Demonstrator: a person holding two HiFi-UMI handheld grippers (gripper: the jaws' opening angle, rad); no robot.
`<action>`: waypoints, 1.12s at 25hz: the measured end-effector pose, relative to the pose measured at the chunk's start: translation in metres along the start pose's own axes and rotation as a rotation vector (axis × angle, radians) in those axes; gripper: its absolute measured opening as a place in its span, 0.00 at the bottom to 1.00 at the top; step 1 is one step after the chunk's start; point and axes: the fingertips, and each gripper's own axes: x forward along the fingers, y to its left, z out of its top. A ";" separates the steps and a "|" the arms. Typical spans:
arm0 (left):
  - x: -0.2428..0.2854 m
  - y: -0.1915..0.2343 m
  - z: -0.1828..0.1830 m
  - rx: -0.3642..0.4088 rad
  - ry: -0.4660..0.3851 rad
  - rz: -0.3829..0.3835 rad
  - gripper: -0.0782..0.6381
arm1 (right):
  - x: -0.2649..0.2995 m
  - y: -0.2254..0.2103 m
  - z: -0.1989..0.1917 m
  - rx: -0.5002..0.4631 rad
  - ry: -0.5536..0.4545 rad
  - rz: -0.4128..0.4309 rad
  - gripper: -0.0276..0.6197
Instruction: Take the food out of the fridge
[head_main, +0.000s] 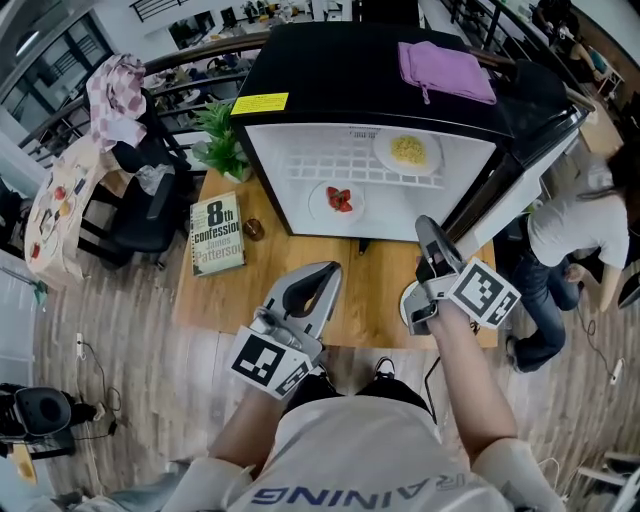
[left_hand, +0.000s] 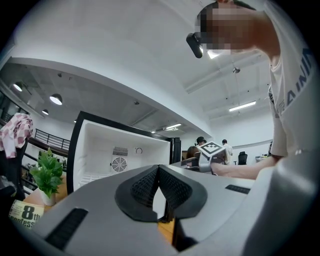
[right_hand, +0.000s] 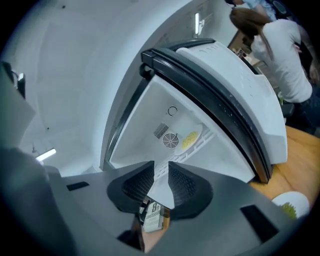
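Wooden table (head_main: 372, 292) bearing fridge (head_main: 330, 70), plank floor (head_main: 110, 340)

Grey wood-plank floor (head_main: 100, 330), wooden table (head_main: 372, 292), black chair (head_main: 150, 215), white ceiling (left_hand: 125, 50) with strip lights (left_hand: 242, 106)

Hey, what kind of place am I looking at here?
Probably an open-plan office or lab, not a home kitchen: the mini fridge sits on a wooden table, desks with monitors stand behind it, and strip lights run along the ceiling.
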 end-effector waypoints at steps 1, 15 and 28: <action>0.000 0.001 0.000 0.000 -0.001 -0.005 0.12 | 0.006 -0.003 0.001 0.056 -0.009 -0.017 0.18; -0.025 0.037 -0.011 -0.036 0.000 -0.030 0.12 | 0.072 -0.051 0.023 0.556 -0.245 -0.164 0.20; -0.019 0.085 -0.016 -0.083 0.003 -0.035 0.12 | 0.111 -0.081 0.042 0.581 -0.305 -0.315 0.27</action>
